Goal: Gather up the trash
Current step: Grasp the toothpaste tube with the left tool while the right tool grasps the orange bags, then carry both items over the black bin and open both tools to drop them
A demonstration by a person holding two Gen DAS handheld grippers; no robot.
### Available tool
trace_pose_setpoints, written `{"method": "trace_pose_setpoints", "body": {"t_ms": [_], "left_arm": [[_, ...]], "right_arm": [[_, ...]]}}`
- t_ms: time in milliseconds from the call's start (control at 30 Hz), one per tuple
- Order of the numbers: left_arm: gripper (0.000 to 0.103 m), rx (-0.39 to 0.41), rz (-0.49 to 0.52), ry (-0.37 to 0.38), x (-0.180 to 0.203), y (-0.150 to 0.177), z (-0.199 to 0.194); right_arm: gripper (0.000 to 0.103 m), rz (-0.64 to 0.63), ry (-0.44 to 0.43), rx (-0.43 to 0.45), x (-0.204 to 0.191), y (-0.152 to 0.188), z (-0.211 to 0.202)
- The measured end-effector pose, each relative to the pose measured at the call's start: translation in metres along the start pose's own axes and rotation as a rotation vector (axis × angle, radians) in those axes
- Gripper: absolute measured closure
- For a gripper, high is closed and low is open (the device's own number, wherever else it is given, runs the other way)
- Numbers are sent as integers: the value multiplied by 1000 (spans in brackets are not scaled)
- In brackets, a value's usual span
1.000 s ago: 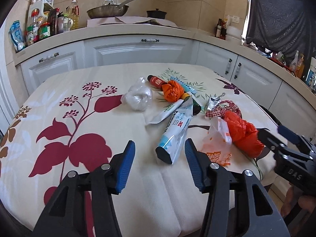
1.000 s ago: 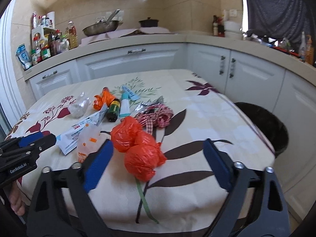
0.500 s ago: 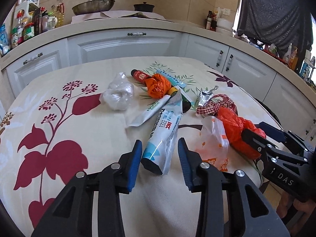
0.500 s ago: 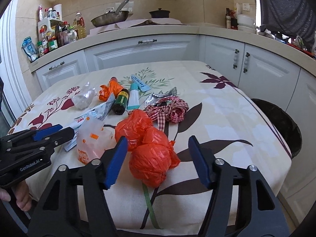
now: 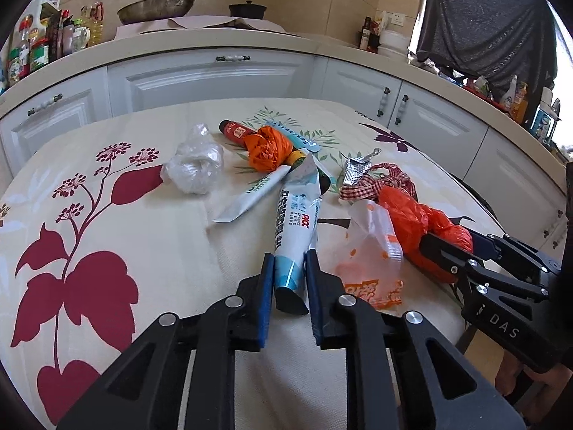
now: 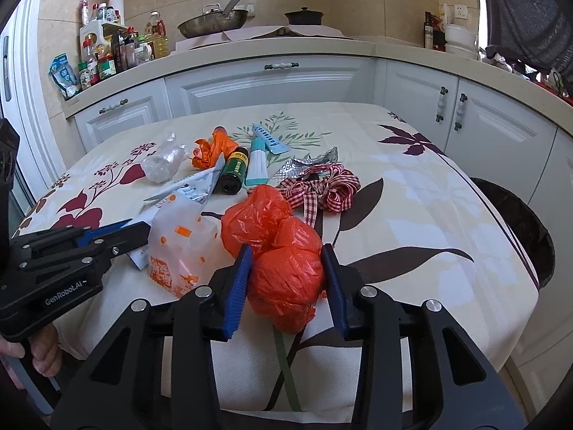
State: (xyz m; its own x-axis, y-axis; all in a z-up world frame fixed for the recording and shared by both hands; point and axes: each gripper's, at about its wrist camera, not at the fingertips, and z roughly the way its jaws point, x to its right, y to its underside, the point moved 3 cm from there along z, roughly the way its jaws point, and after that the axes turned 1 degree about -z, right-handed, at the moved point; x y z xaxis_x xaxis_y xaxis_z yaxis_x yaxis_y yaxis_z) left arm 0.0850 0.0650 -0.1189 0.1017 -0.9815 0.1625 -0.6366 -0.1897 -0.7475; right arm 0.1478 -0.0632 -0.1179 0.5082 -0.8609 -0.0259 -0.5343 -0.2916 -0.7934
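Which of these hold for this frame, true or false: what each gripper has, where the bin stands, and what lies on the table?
1. The left gripper is clamped on the white-and-blue toothpaste tube. True.
2. The right gripper closes on the red gingham ribbon. False: its jaws, just closing, press the crumpled orange plastic bag.
3. The black bin stands on the table. False: it stands beside the floral tablecloth, below its edge.
4. A clear crumpled bag lies untouched. True.

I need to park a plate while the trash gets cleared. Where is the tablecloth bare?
Bare cloth lies left of the clear plastic wad, over the red leaf print, and right of the checked ribbon toward the black bin. The middle, from the orange bag to the tubes, is crowded.
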Motion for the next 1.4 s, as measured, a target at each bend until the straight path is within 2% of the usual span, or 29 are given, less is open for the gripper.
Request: {"method": "trace_pose_setpoints", "body": {"t_ms": [233, 567, 733, 1000, 1400], "left_arm": [[94, 29, -8, 2, -1, 0, -12], [94, 107, -22, -43, -1, -9, -52], [94, 164, -10, -70, 8, -25, -61], [94, 193, 55, 3, 60, -54, -43], [94, 168, 163, 130, 165, -84, 12]], "right_arm": [[65, 5, -4, 13, -1, -1, -6], [66, 26, 3, 59, 9, -10, -27], [66, 47, 26, 81, 22, -16, -34], [66, 110, 113, 125, 72, -26, -45], [66, 231, 282, 181, 184, -36, -56]]}}
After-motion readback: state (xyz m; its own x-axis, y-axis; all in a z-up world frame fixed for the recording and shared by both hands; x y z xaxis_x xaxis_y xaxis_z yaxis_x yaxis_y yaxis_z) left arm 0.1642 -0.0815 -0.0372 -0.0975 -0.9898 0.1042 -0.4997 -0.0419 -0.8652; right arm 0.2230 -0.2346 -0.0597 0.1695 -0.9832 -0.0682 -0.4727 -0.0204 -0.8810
